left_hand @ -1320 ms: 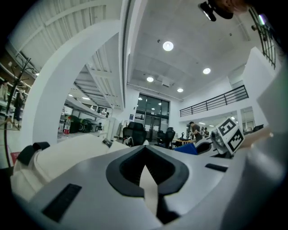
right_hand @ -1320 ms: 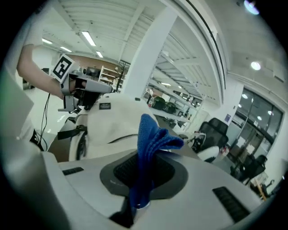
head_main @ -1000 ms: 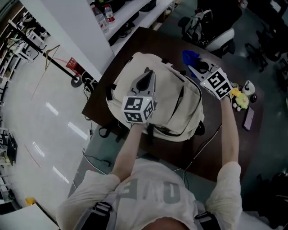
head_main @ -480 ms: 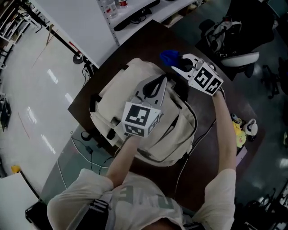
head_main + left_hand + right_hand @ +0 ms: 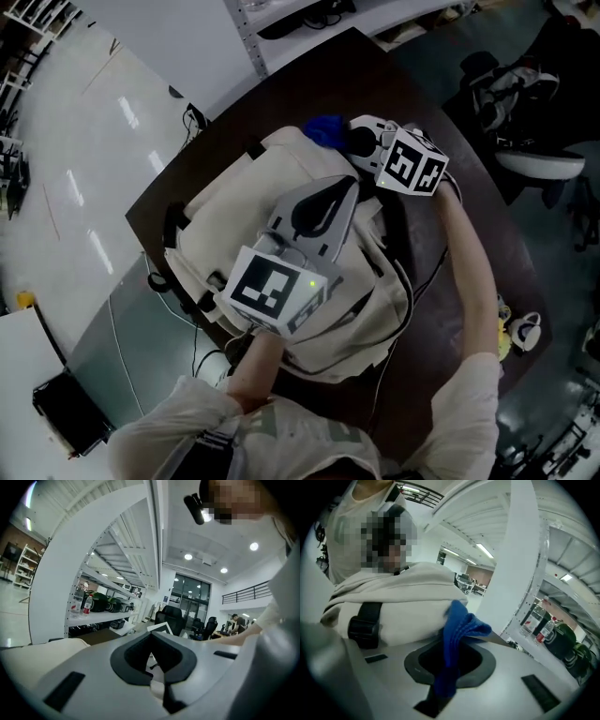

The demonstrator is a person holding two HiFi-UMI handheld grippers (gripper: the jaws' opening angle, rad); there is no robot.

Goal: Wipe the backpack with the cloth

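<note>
From above, a cream backpack (image 5: 239, 202) lies on a dark table (image 5: 309, 80), close to its edge, with black cables (image 5: 178, 286) dangling off the near side. The left gripper (image 5: 323, 192) hangs over the middle of the bag, and its marker cube (image 5: 272, 291) blocks much of the fabric from sight. The right gripper (image 5: 354, 141) sits at the bag's far end, with a blue cloth (image 5: 325, 129) bunched at its tip against the backpack's top edge. An office chair (image 5: 534, 159) stands off to the right.

The left gripper view looks up into the room. The left gripper (image 5: 158, 688) has its jaws pressed together with nothing between them. Beyond are a shelf rack with bottles (image 5: 82, 604) and office chairs (image 5: 171, 618).

In the right gripper view, the right gripper (image 5: 438, 698) is clenched on the cloth (image 5: 457, 639), which rises from the jaws and folds over. The backpack (image 5: 403, 597) fills the space just behind it, with a black buckle (image 5: 365, 625) on its side.
</note>
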